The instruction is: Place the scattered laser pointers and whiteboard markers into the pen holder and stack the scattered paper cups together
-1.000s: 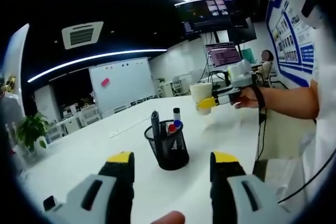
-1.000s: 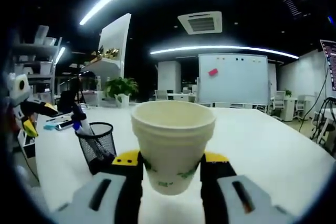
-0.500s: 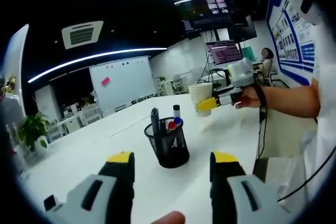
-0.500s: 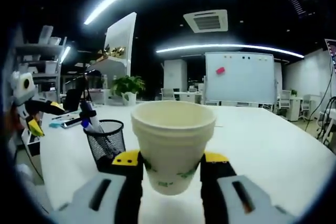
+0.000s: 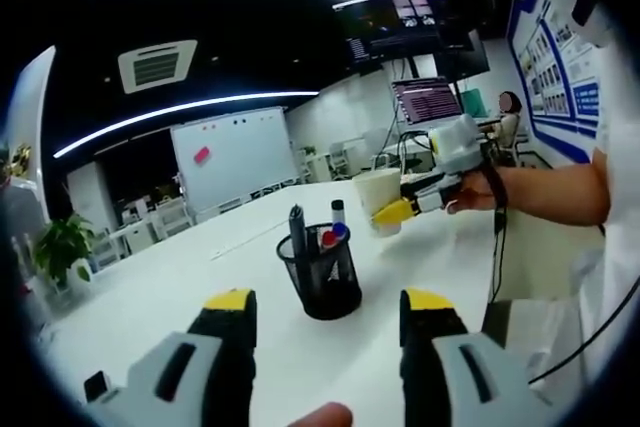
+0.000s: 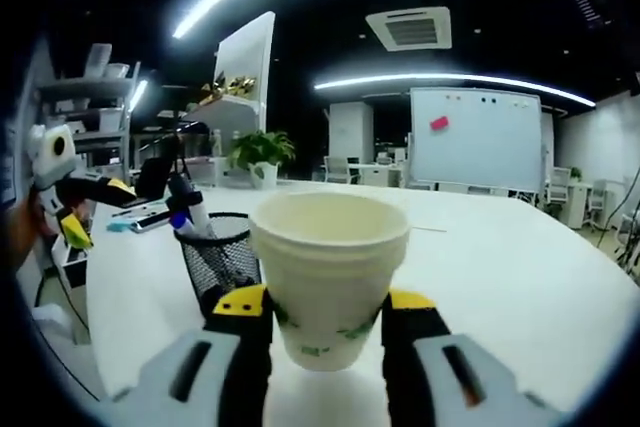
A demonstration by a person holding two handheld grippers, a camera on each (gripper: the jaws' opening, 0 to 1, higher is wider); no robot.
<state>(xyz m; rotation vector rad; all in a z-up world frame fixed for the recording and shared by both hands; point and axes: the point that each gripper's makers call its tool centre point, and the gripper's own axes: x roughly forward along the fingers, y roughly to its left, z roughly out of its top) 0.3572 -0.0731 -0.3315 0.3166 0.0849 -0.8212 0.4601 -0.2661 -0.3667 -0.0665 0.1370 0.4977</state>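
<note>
Your right gripper (image 6: pixel 325 312) clamps an upright paper cup (image 6: pixel 329 282) above the table (image 6: pixel 520 297), just right of the pen holder (image 6: pixel 225 262), while your left gripper (image 5: pixel 328 319) stands open, empty.

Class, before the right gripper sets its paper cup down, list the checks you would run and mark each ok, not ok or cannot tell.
1. Right gripper grips the white paper cup firmly on both sides: ok.
2. Cup upright, mouth up: ok.
3. Left gripper open, holding nothing: ok.
4. Black mesh pen holder upright on the white table, markers inside: ok.
5. Other cups to stack onto located: cannot tell.
6. Loose markers or pointers left on table: cannot tell.
</note>
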